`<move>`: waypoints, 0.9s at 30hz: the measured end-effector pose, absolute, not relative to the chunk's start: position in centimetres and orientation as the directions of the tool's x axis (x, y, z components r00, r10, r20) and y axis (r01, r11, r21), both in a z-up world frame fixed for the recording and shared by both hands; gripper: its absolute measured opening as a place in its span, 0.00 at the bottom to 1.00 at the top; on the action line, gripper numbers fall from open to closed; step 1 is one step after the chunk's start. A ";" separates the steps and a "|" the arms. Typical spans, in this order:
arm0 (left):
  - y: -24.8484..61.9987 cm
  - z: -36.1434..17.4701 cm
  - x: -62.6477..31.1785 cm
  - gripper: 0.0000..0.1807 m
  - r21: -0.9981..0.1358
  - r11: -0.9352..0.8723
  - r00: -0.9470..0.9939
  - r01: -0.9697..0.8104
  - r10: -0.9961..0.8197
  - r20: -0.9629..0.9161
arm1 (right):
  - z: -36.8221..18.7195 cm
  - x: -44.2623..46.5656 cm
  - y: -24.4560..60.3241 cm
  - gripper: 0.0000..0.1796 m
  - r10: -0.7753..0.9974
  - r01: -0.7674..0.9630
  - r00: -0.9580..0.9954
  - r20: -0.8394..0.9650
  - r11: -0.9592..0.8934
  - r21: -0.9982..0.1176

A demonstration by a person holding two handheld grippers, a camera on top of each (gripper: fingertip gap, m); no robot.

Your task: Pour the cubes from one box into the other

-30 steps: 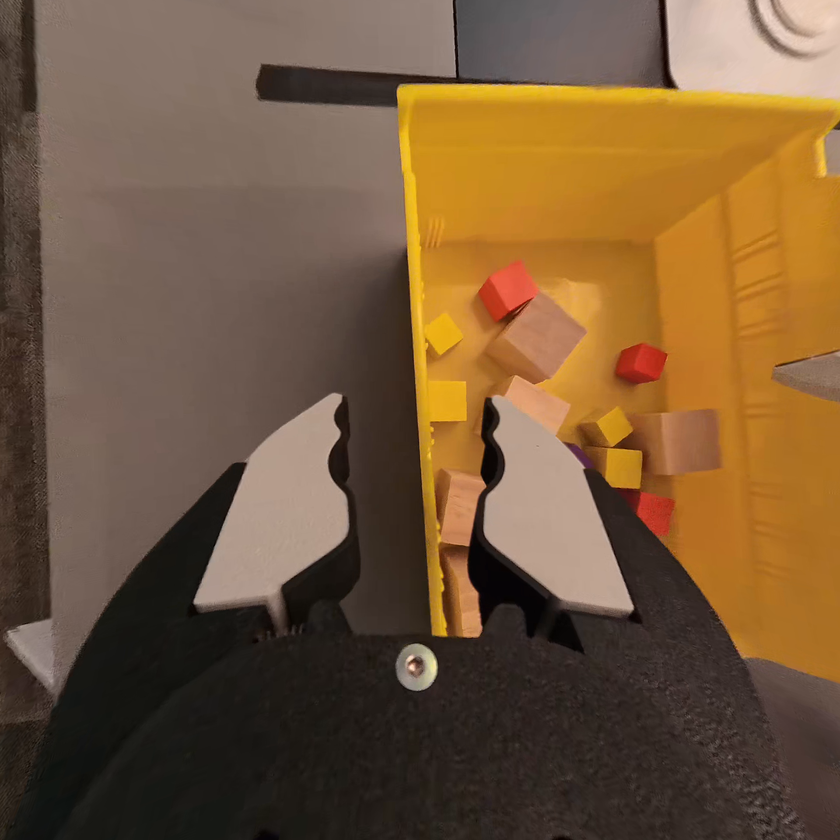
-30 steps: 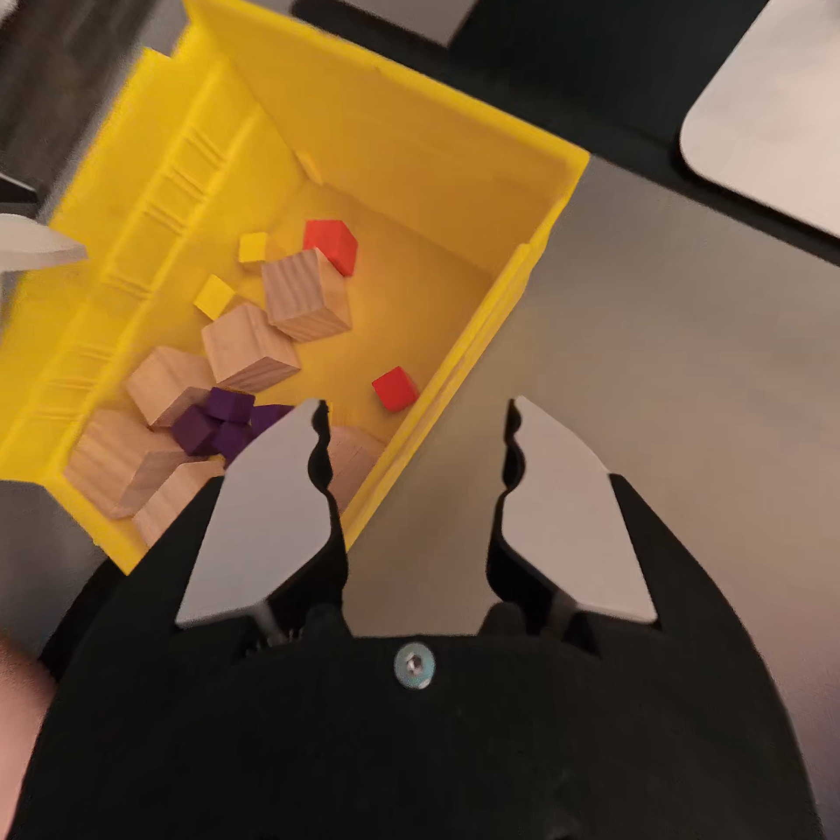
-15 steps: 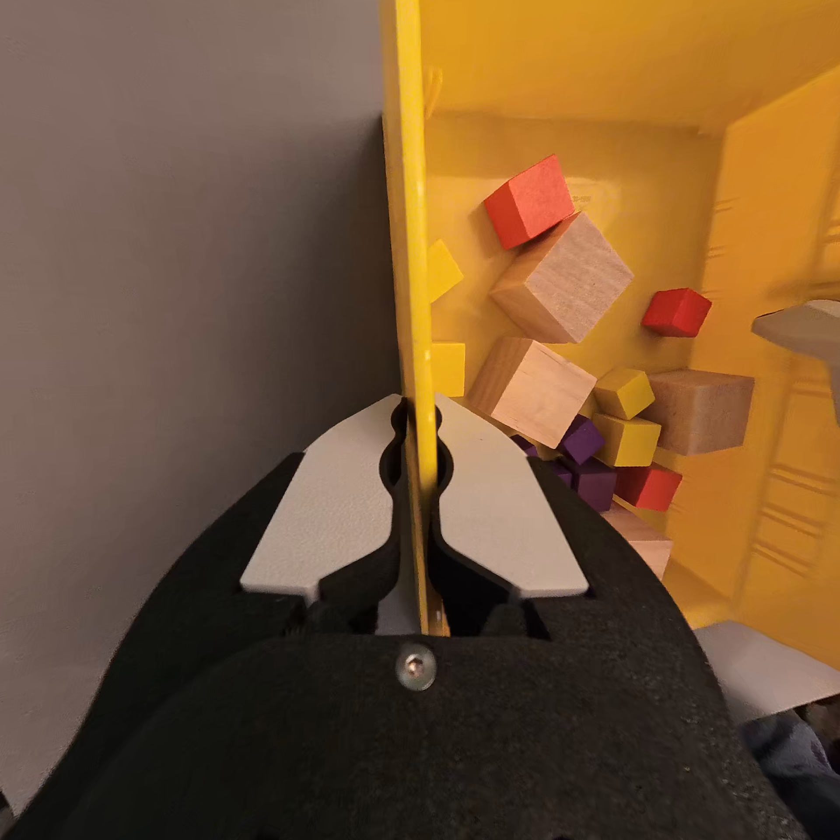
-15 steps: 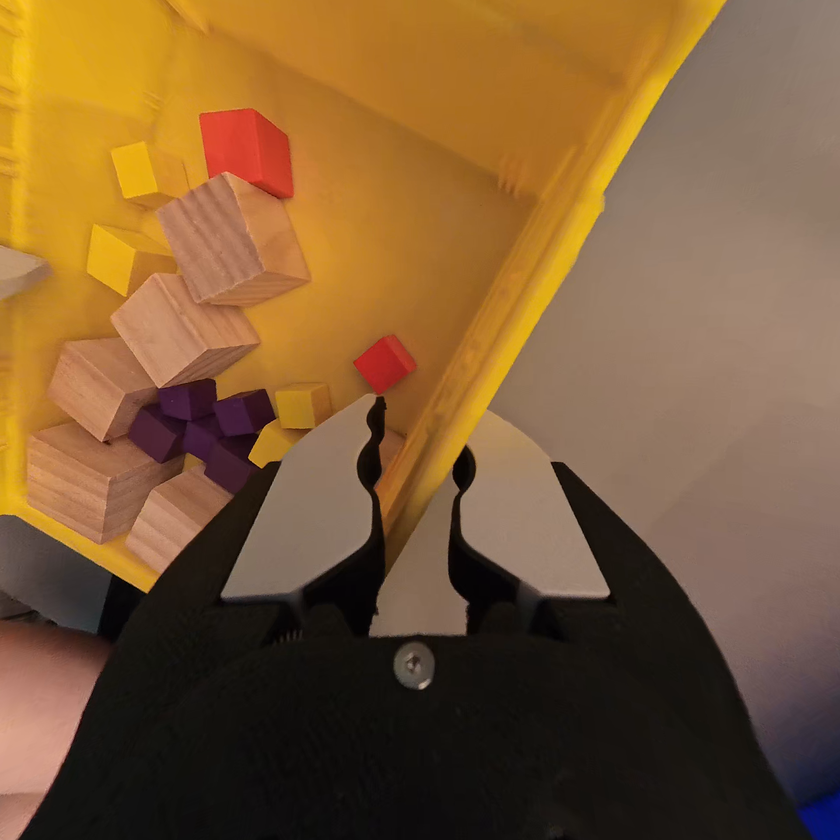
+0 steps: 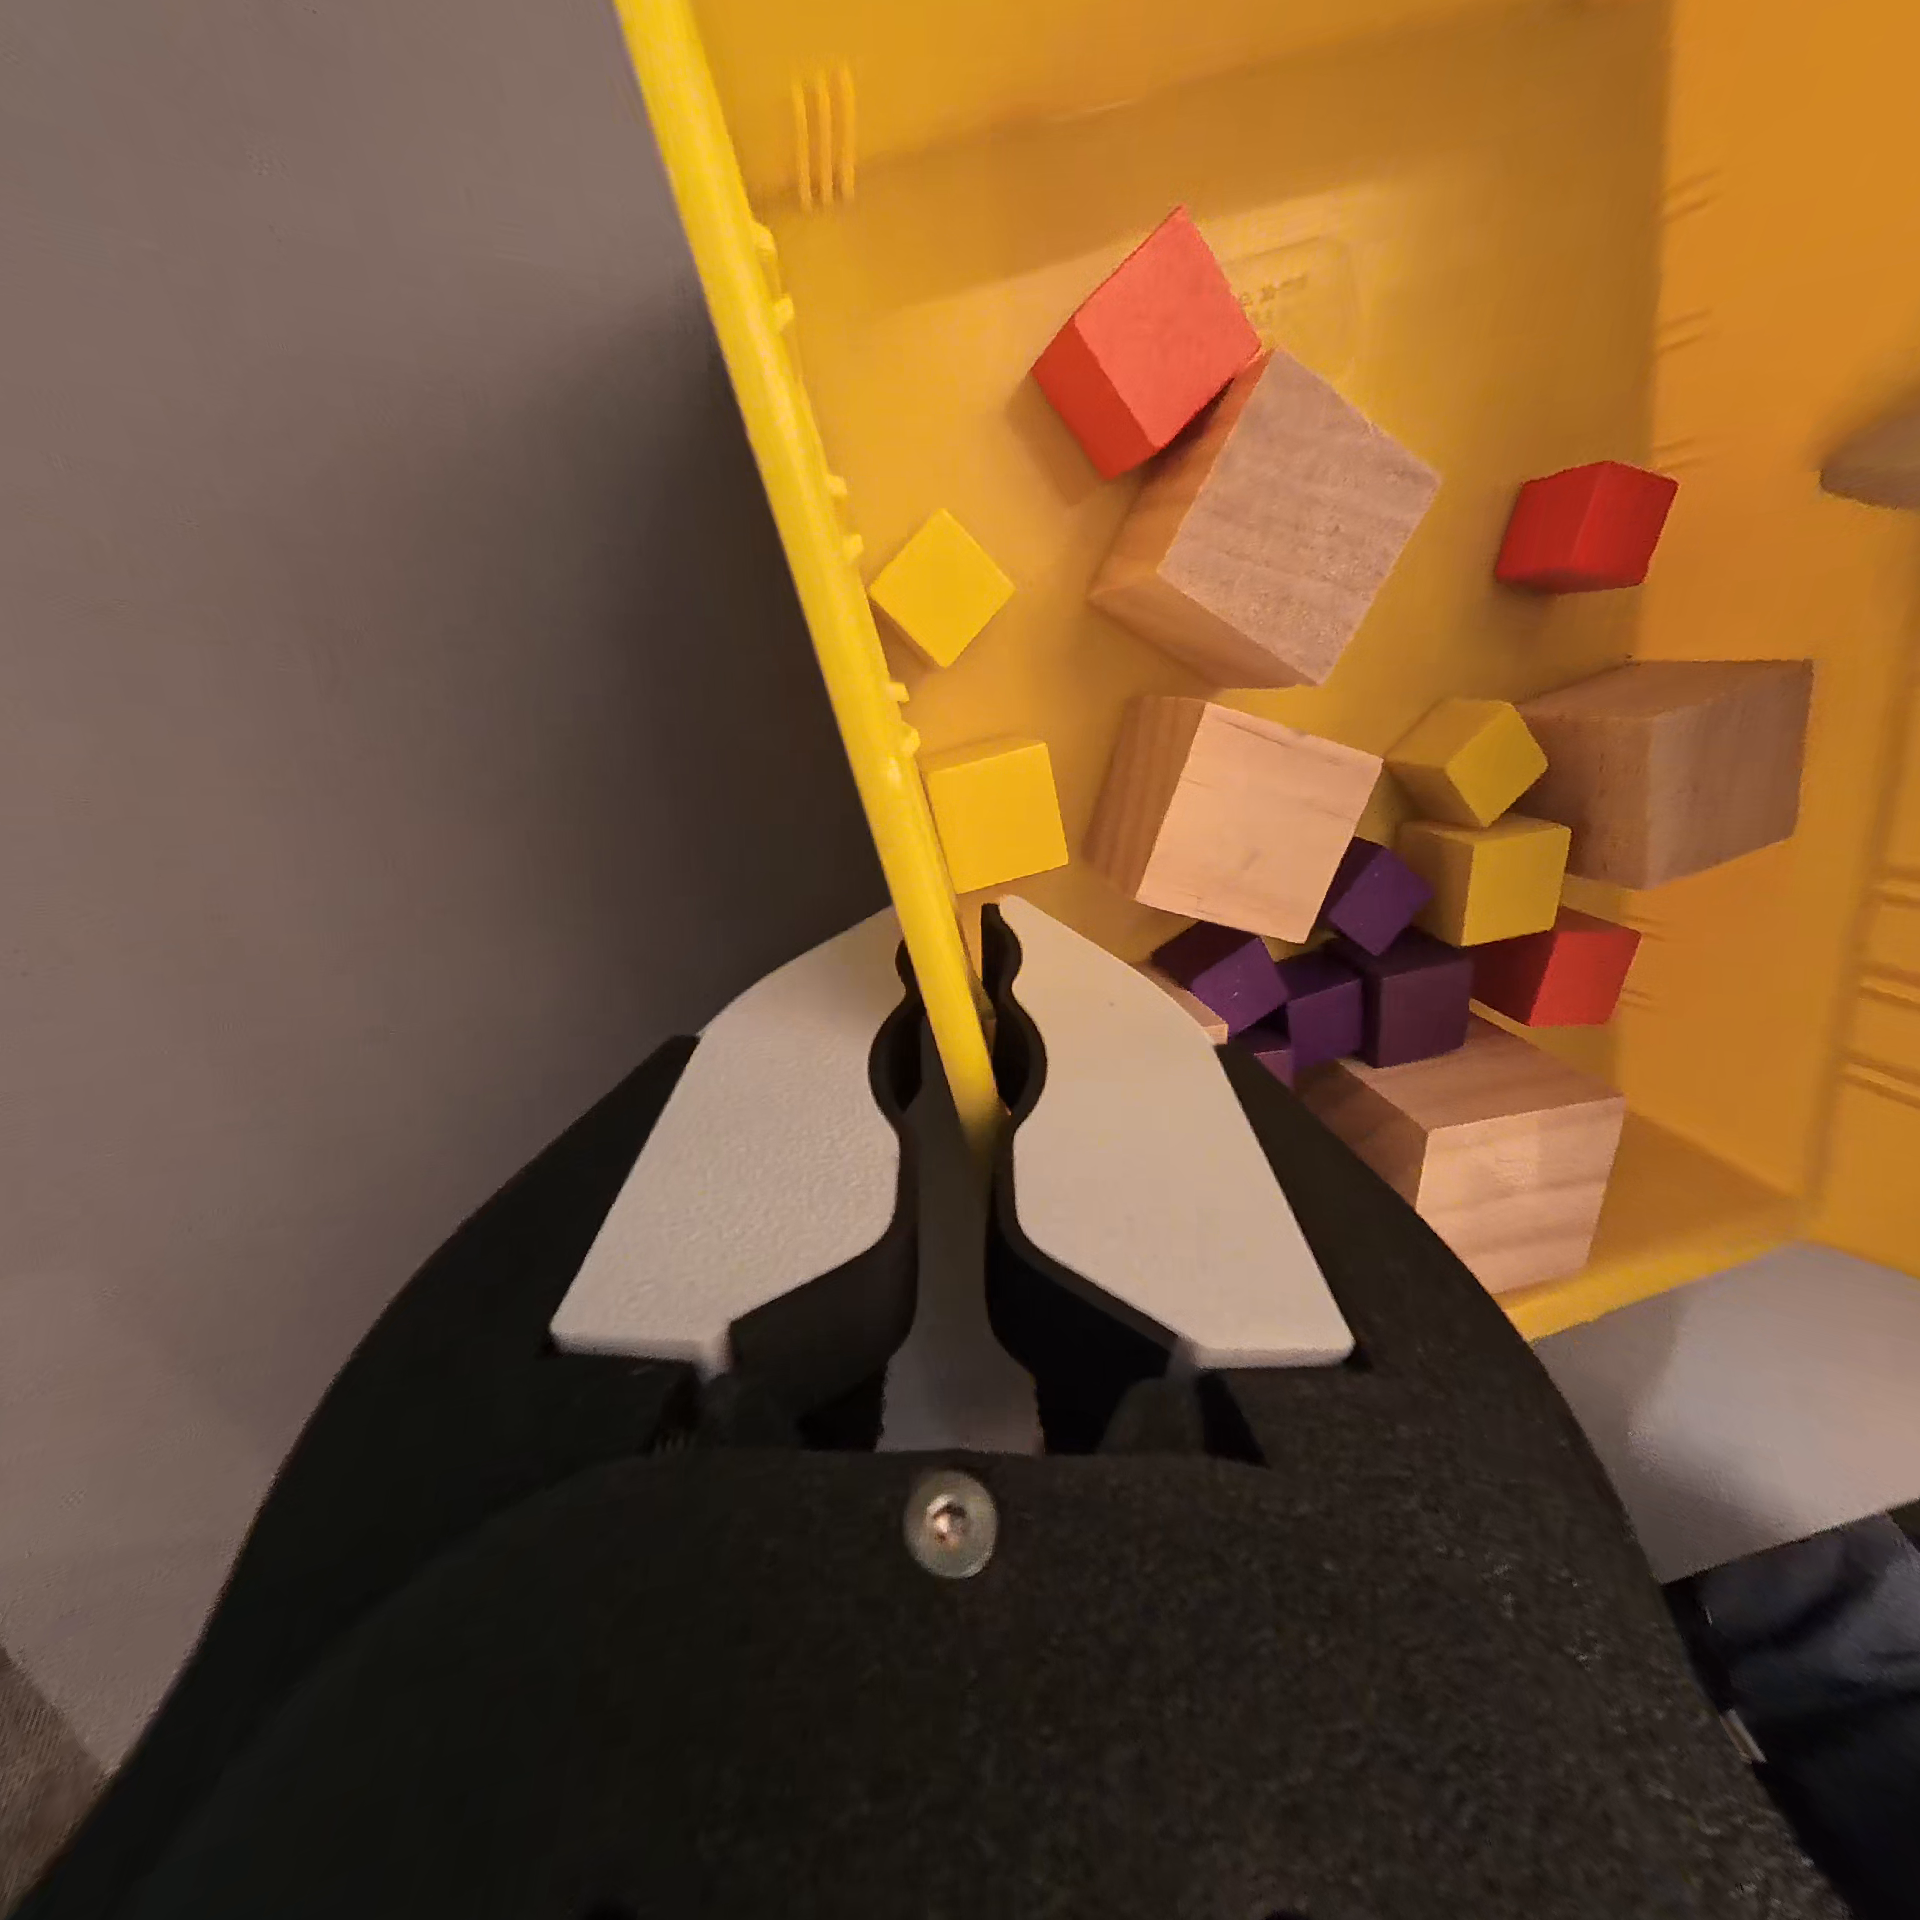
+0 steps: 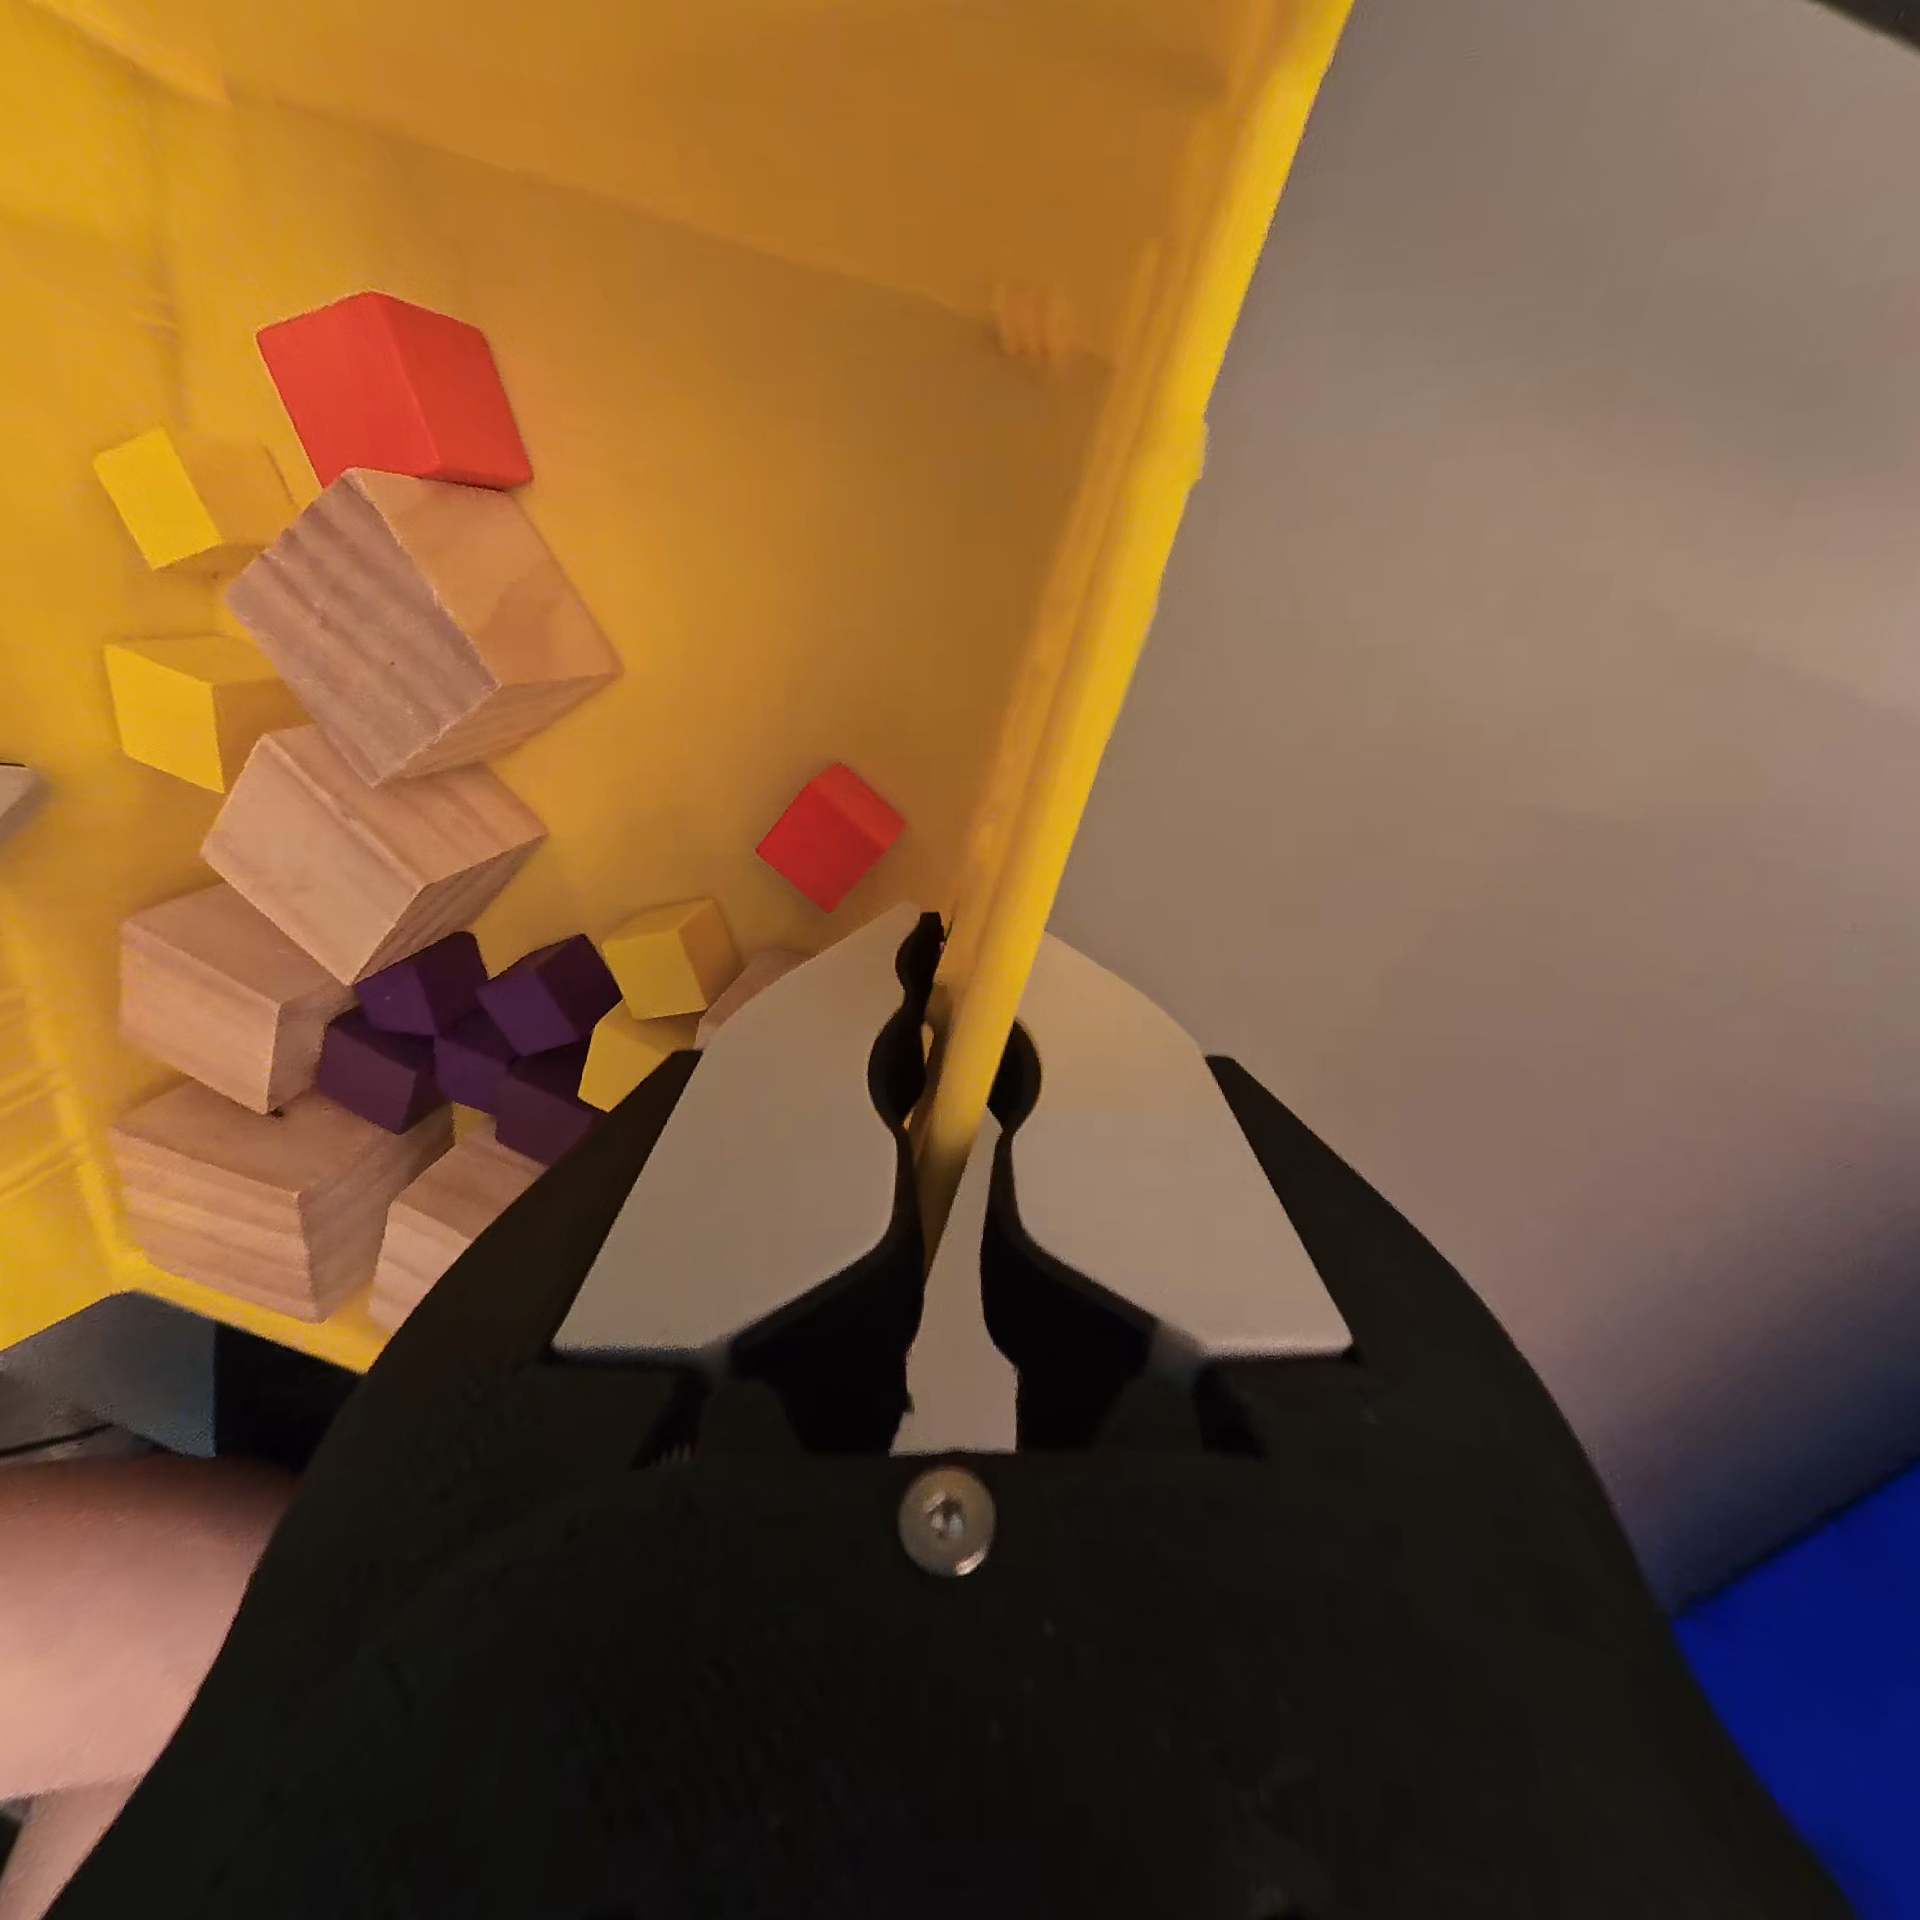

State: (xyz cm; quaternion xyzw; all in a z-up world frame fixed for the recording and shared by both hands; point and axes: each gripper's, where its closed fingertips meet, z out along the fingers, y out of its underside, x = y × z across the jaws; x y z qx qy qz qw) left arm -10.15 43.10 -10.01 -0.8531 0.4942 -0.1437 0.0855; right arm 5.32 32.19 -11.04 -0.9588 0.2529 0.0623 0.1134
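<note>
Hidden or cut off: the yellow box [image 5: 1299,156] runs past the frame edges in both wrist views, so its far rim and full outline are not visible. Some wooden cubes [image 5: 1262,520] at the near end sit partly behind the gripper fingers. A grey tip at the right edge of the left wrist view is blurred. A blue shape [image 6: 1808,1662] in the right wrist view's lower corner is cut off, kind unclear. A bare arm [image 6: 114,1621] shows blurred at lower left of that view.

Surface: plain grey tabletop [image 5: 364,623], unmarked, beside the box on both sides.

Contents: wooden cubes, red cubes [image 5: 1148,338], yellow cubes [image 5: 940,582] and purple cubes [image 5: 1314,997], bunched toward the near end of the box floor.

Left gripper [image 5: 951,925]: jaws closed narrow on the box's left side wall, one finger inside, one outside, the wall edge running up between them.

Right gripper [image 6: 961,935]: jaws likewise pinched on the opposite side wall, inner finger beside a small yellow cube.
</note>
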 end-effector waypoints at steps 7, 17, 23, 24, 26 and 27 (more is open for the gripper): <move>40.2 -6.1 -6.2 0.05 -0.415 -0.387 0.408 -0.823 -0.912 0.039 | -5.4 9.1 29.0 0.02 -0.489 -0.505 0.863 -0.125 -0.824 -0.258; 34.9 -6.3 -2.4 0.04 -0.386 -0.317 0.314 -0.866 -0.947 0.073 | -5.4 11.8 22.5 0.03 -0.547 -0.574 0.814 -0.197 -0.808 -0.129; 33.2 -3.3 0.4 0.04 -0.281 -0.242 0.258 -0.928 -0.966 -0.019 | -4.1 14.1 20.1 0.03 -0.567 -0.612 0.778 -0.271 -0.781 -0.124; 32.9 -2.2 1.3 0.05 -0.280 -0.220 0.241 -0.934 -0.970 -0.039 | -3.3 14.7 19.5 0.03 -0.569 -0.619 0.773 -0.280 -0.773 -0.139; 32.0 0.0 3.1 0.05 -0.276 -0.176 0.207 -0.945 -0.975 -0.087 | -1.3 16.1 18.3 0.03 -0.574 -0.636 0.761 -0.302 -0.753 -0.170; 31.3 1.2 4.2 0.05 -0.283 -0.152 0.189 -0.947 -0.976 -0.107 | -0.2 17.0 17.4 0.03 -0.581 -0.645 0.756 -0.302 -0.739 -0.192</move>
